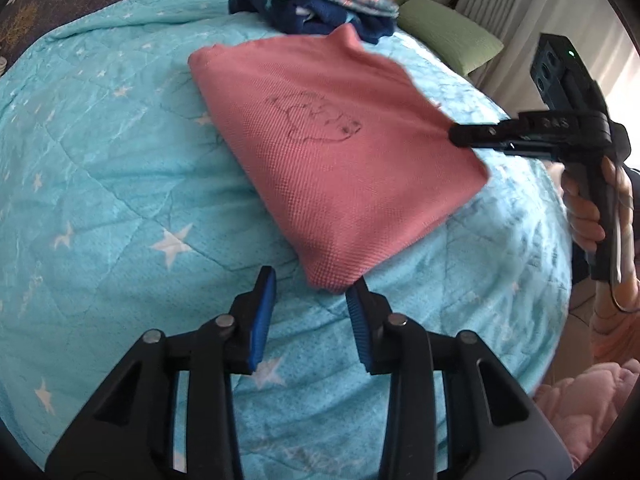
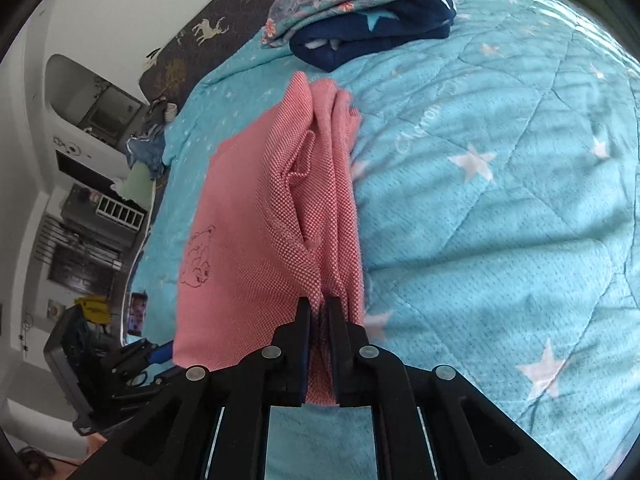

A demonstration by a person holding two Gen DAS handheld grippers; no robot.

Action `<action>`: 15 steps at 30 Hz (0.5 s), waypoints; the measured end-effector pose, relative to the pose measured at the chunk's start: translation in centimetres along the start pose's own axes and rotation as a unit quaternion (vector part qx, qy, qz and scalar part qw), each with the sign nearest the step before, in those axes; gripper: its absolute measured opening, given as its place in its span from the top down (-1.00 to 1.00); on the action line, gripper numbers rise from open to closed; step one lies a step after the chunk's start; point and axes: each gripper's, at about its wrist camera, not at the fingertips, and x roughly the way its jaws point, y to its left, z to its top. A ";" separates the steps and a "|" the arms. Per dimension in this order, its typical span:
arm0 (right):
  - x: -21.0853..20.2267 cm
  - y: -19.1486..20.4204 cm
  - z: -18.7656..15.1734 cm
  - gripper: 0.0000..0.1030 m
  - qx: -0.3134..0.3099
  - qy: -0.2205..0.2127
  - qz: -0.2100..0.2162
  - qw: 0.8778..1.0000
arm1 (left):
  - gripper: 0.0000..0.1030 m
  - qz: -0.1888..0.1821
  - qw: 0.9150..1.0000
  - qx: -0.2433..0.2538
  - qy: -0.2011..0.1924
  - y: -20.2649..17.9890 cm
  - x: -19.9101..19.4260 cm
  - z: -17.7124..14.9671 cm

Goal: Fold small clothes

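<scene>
— From the left wrist: the pink garment [image 1: 328, 152] lies folded on the blue quilt [image 1: 100, 184]. The left gripper [image 1: 310, 300] hangs part-open at its near corner, holding nothing.

— From the right wrist: the right gripper [image 2: 319, 312] pinches the garment's bunched edge. Two folded pieces [image 2: 360, 4] are already stacked; this fold looks unfinished.

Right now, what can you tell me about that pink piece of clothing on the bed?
The pink garment is a coarse woven-looking knit with a faint outline drawing of a bear. It lies folded on the turquoise star-print quilt. The right hand-held gripper pinches its layered edge, lifting it slightly; the left hand-held gripper stands open at its near corner.
</scene>
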 end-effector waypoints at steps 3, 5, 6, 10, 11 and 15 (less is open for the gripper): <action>-1.5 1.5 1.4 0.70 -0.033 -0.035 -0.031 0.998 | 0.27 -0.069 0.997 -0.021 -0.031 0.6 -2.5 1.4; -2.0 2.6 2.7 0.55 -0.048 -0.051 -0.030 0.997 | 0.26 -0.098 0.992 -0.030 -0.067 1.0 -4.0 2.7; -1.9 3.2 3.5 0.44 -0.058 -0.054 -0.021 0.997 | 0.26 -0.096 0.992 -0.030 -0.082 1.1 -4.5 3.6; 0.8 4.5 6.6 0.40 -0.073 -0.043 -0.035 0.996 | 0.26 -0.050 0.994 -0.027 -0.096 0.9 -3.0 6.3; 1.9 4.5 7.4 0.40 -0.069 -0.035 -0.033 0.996 | 0.26 -0.048 0.994 -0.034 -0.087 1.1 -2.0 6.8; 5.8 3.0 9.1 0.44 -0.032 -0.004 -0.029 0.999 | 0.26 -0.066 0.996 -0.054 -0.034 1.5 2.8 7.2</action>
